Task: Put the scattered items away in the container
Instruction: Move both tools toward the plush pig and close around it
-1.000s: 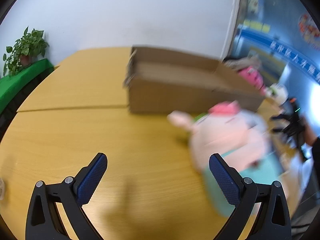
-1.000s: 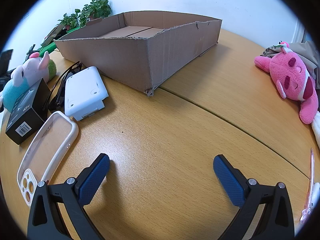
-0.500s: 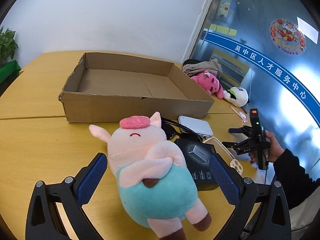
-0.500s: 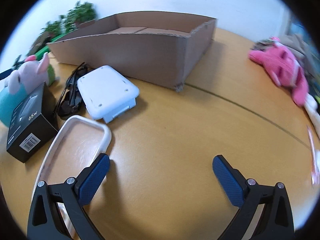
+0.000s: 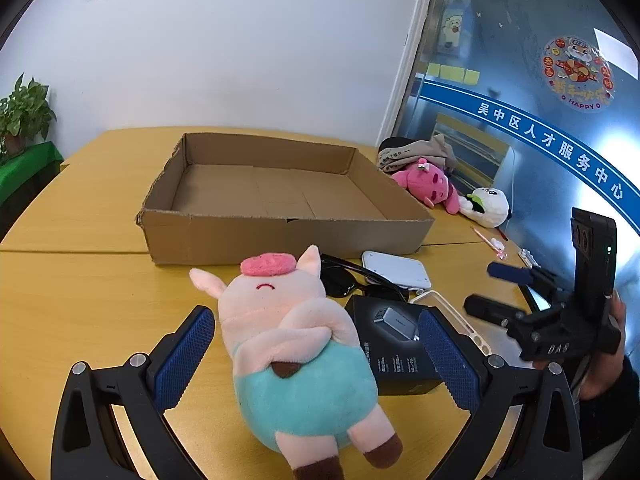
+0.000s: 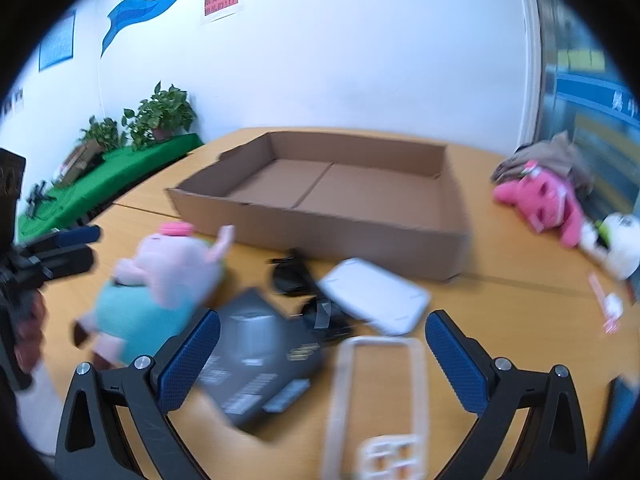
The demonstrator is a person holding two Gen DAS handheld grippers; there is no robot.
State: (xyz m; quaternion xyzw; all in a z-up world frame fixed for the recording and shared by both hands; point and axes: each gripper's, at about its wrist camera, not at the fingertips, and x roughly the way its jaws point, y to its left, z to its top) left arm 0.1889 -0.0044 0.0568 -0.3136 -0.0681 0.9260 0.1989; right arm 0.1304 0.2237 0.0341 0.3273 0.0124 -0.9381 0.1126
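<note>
A pig plush (image 5: 296, 344) in teal trousers lies on the wooden table between the pads of my open left gripper (image 5: 316, 360), untouched. Behind it stands an empty shallow cardboard box (image 5: 276, 196). A black charger box (image 5: 396, 344), black sunglasses (image 5: 348, 280), a white flat device (image 5: 396, 274) and a clear phone case (image 5: 460, 324) lie to the plush's right. My right gripper (image 6: 320, 356) hovers open above the phone case (image 6: 376, 396) and the charger box (image 6: 260, 352); the pig plush (image 6: 160, 272) is on its left, the cardboard box (image 6: 332, 200) behind.
A pink plush (image 5: 424, 184), a white plush (image 5: 490, 206) and a folded cloth (image 5: 416, 152) sit at the table's far right, with a pink pen (image 5: 490, 242) nearby. A person's hand (image 5: 600, 364) holds the right gripper. Potted plants (image 6: 160, 114) stand on a green shelf at left.
The left gripper swung right and settled around the pig plush. The right gripper pulled back and rose, so the box interior, phone case and charger box came into its view.
</note>
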